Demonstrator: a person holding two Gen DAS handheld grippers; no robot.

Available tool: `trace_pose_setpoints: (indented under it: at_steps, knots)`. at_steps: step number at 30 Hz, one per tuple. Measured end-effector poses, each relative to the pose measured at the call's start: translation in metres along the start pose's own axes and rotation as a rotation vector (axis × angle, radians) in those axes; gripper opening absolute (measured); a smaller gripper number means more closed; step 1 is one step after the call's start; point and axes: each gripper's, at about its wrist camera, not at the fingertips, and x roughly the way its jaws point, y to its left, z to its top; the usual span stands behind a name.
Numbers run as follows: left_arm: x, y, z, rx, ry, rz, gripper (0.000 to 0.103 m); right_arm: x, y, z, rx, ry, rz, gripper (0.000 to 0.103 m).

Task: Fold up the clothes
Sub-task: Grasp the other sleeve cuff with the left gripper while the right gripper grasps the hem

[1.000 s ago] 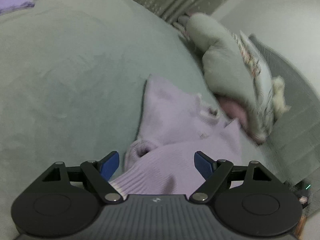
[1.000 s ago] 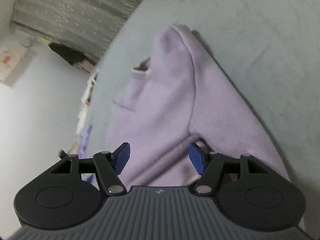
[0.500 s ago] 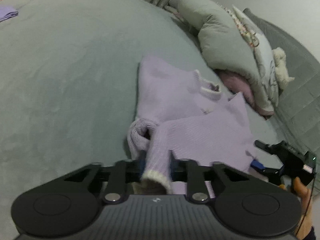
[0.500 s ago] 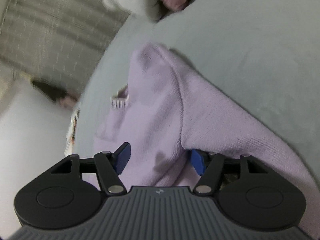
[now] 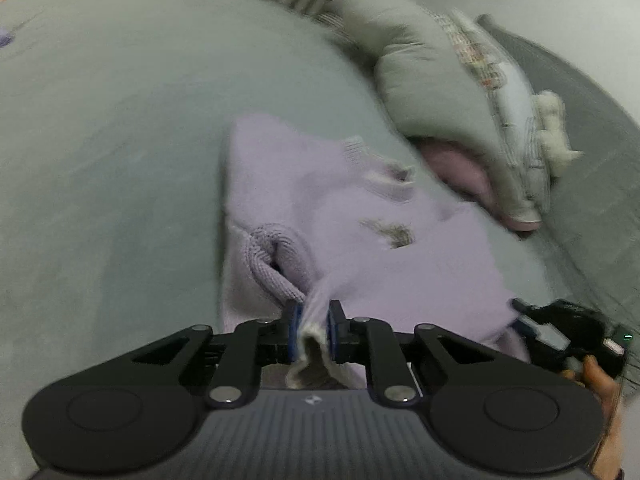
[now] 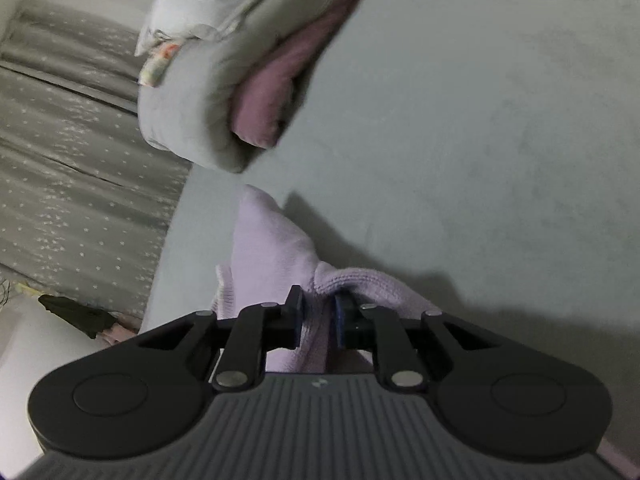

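1. Soft lilac knitted sweater (image 5: 360,216) lying on the grey-green bed cover (image 5: 112,128), near the rolled grey-and-pink quilt (image 5: 440,92) at the far end.
2. Left gripper (image 5: 313,322) now pinching the pale ribbed cuff edge of the sweater; a second ago spread wide over the cloth, half a second ago pressed shut on it.
3. Right gripper (image 6: 318,316) now pinching a bunched lilac fold too; half a second ago spread open around it.
4. Means both tongs have a hold at last, so lifting and folding can start.
5. Left view smeared by motion, so probably being pulled up already, but hard to be sure.
6. Right gripper also seen in the left view (image 5: 532,320), at the far right edge of the sweater.
7. Next: lifting both held bits together and laying them across the body, keeping the pull even so no cloth slips out.
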Motion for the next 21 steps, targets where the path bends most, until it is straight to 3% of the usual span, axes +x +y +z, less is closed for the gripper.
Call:
trace_pose_setpoints:
  at_steps: [2,7,10,12,14,19,21]
  knots:
    - [-0.008,0.007,0.003,-0.007,-0.011,0.005,0.015,0.006,0.008,0.002,-0.027,0.019,0.013,0.019]
    - [-0.024,0.015,0.013,0.069,-0.070,0.164,0.014,0.008,0.017,0.005,-0.083,-0.038,-0.040,0.021]
    - [-0.031,0.017,0.012,0.073,-0.069,0.115,0.014,0.001,0.006,0.012,-0.056,-0.043,-0.065,0.021]
    - [-0.040,0.006,0.010,0.143,-0.081,0.053,0.016,0.001,-0.001,0.016,-0.033,-0.030,-0.073,0.024]
    - [-0.045,-0.017,0.005,0.254,-0.091,0.014,0.036,0.004,-0.006,0.020,0.010,-0.026,-0.056,0.025]
    - [-0.032,-0.037,-0.013,0.373,-0.068,0.015,0.040,0.012,-0.009,0.025,-0.010,-0.023,-0.109,0.025]
    - [-0.021,-0.039,-0.017,0.374,-0.040,0.016,0.040,0.007,-0.012,0.023,-0.020,-0.012,-0.112,0.025]
